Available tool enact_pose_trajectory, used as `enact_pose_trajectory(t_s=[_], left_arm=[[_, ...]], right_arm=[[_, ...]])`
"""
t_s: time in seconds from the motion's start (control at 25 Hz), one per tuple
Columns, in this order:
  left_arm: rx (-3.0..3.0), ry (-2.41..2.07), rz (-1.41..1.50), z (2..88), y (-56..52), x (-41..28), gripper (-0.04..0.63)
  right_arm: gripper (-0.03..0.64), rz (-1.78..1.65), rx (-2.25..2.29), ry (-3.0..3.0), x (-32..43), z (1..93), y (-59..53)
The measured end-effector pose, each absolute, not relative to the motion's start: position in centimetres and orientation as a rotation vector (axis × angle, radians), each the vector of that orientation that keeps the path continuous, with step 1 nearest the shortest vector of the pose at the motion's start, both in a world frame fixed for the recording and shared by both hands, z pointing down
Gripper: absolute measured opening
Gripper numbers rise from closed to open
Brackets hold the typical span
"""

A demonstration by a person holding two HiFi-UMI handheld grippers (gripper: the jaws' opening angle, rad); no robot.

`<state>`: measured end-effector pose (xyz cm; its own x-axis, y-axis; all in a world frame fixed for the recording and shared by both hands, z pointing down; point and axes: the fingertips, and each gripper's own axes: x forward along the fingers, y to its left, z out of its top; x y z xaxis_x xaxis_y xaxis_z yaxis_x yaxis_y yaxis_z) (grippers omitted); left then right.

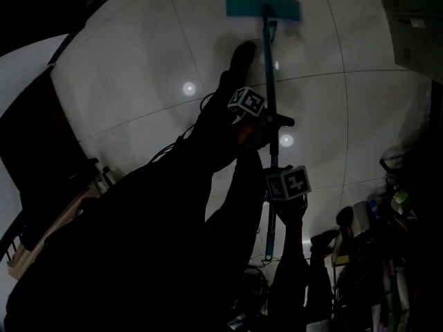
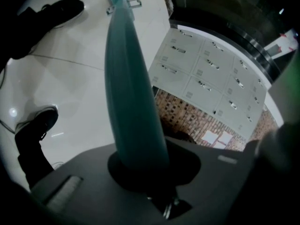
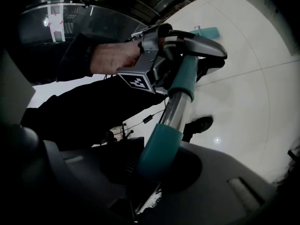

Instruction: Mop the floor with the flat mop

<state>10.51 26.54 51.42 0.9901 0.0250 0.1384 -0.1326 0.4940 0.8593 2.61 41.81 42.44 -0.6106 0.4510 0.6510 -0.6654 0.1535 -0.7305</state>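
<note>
Each gripper's cube [image 1: 247, 102] carries black-and-white square markers. The left gripper [image 2: 140, 165] is clamped round the teal mop handle [image 2: 129, 78] on its upper part, with the person's hand [image 3: 112, 57] wrapped behind it. The right gripper [image 3: 159, 165] grips the same handle lower down. The handle slants forward to the flat mop head [image 1: 263, 8], which lies on the white tiled floor [image 1: 138, 81] just past a dark shoe [image 1: 239, 57].

Open tiled floor [image 1: 138, 68] fills the upper left and the right centre of the frame. A shoe [image 1: 242, 55] stands just left of the mop handle [image 1: 268, 68]. A cabinet [image 1: 415, 26] blocks the upper right corner, clutter [image 1: 394, 203] crowds the lower right, and a wooden rack [image 1: 64, 218] the lower left.
</note>
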Motion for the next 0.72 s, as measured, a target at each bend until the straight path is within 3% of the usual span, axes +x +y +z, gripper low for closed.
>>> enact_pose_trajectory(t_s=[0.4,0.72], left_arm=[[0.986,-0.099,0.145,52.4,36.8,11.7,0.063],[0.979,-0.095,0.141,53.3,37.7,12.3,0.063]], right_arm=[[0.11,1.626,0.171,-1.545,3.8,42.3,51.0],[0.11,1.626,0.174,-1.528,4.4,43.3,51.9]])
